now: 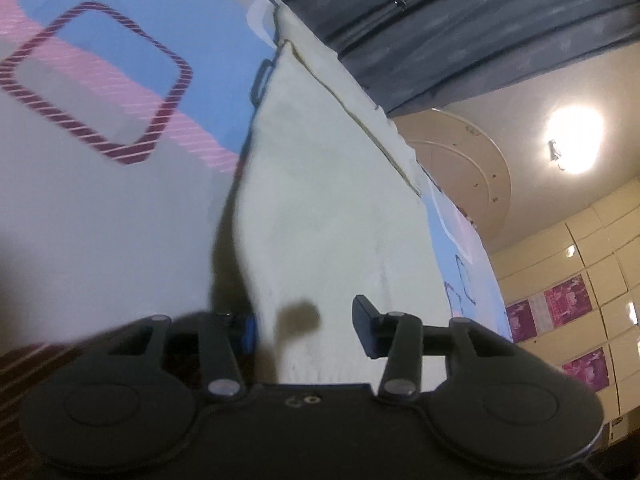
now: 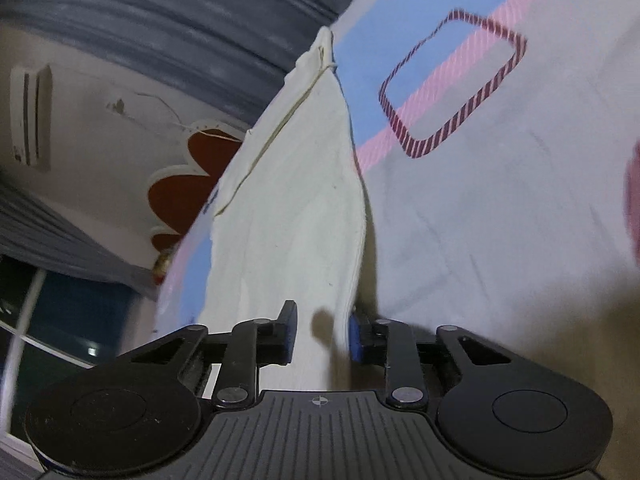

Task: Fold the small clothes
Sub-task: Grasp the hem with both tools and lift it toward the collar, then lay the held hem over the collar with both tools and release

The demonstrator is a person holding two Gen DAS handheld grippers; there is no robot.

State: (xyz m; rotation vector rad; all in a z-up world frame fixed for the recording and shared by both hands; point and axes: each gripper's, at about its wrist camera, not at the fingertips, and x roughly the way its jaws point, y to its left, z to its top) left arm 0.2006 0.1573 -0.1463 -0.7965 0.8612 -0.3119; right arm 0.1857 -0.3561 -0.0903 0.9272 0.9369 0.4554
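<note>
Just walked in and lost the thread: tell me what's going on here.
A person with a gripper in each hand is folding a small white garment on a patterned bedsheet. The left gripper and right gripper each straddle one of its edges, jaws open, nothing clamped. The cloth lies flat between them.

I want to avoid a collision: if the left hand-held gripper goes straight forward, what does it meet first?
Most likely the white cloth, which already lies between the open fingers of the left hand-held gripper; depth is unclear.
</note>
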